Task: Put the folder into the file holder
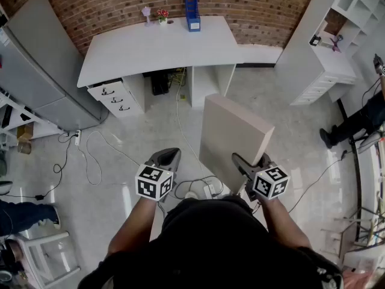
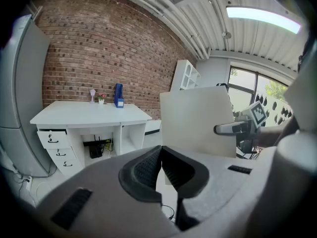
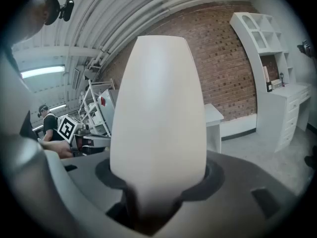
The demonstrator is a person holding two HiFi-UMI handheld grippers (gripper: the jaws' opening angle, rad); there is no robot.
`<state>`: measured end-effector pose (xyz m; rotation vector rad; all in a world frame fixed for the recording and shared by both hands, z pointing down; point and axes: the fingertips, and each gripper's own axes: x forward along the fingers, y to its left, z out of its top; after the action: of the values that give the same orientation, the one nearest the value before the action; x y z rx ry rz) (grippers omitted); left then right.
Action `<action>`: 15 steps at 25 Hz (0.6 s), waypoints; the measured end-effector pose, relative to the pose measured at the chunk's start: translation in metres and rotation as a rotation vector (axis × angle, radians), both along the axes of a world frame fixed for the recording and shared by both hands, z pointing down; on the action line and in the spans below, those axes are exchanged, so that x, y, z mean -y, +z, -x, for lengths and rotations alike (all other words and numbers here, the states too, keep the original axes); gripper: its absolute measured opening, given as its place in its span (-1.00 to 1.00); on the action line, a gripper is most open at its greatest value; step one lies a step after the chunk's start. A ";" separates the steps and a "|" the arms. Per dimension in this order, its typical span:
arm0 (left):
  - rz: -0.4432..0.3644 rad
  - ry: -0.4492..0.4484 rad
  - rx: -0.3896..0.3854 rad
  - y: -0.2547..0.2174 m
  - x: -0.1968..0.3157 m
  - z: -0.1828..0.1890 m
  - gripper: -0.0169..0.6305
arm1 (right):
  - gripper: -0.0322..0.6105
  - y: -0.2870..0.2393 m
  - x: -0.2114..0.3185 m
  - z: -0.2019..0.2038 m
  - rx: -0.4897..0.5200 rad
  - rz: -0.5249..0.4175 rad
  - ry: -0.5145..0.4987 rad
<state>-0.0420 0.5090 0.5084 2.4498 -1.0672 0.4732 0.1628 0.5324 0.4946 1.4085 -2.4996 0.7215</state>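
Brick wall [image 1: 252, 5] behind; folder [image 1: 234, 137] masks right gripper [image 1: 245, 168], apparently clamped.

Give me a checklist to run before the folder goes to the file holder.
1. Folder clamped in the right gripper: ok, jaws closed on its lower edge.
2. Left gripper free: ok, jaws together, nothing between them.
3. File holder upright on the desk: ok.
4. File holder has room inside: cannot tell from here.
5. Desk within reach: not ok, open floor lies between.
6. Path free of trip hazards: not ok, cables trail across the floor.
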 end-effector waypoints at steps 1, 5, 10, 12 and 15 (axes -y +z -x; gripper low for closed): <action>-0.001 0.002 0.000 0.000 -0.001 0.001 -0.93 | -0.04 0.000 0.000 0.002 0.000 -0.002 -0.001; -0.012 0.012 0.000 -0.002 -0.001 0.005 -0.93 | -0.04 -0.002 -0.001 0.007 0.006 -0.011 0.003; -0.011 0.014 -0.006 0.000 -0.004 0.013 -0.93 | -0.04 -0.003 -0.005 0.015 -0.002 -0.016 0.007; -0.012 0.009 -0.008 0.000 -0.005 0.017 -0.93 | -0.04 -0.005 -0.004 0.018 -0.010 -0.020 0.003; -0.007 -0.014 -0.014 0.000 -0.006 0.026 -0.93 | -0.04 -0.010 -0.003 0.024 -0.004 -0.018 -0.007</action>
<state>-0.0676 0.5149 0.5082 2.4460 -1.0817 0.4477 0.1391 0.5352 0.4850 1.4050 -2.5127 0.6960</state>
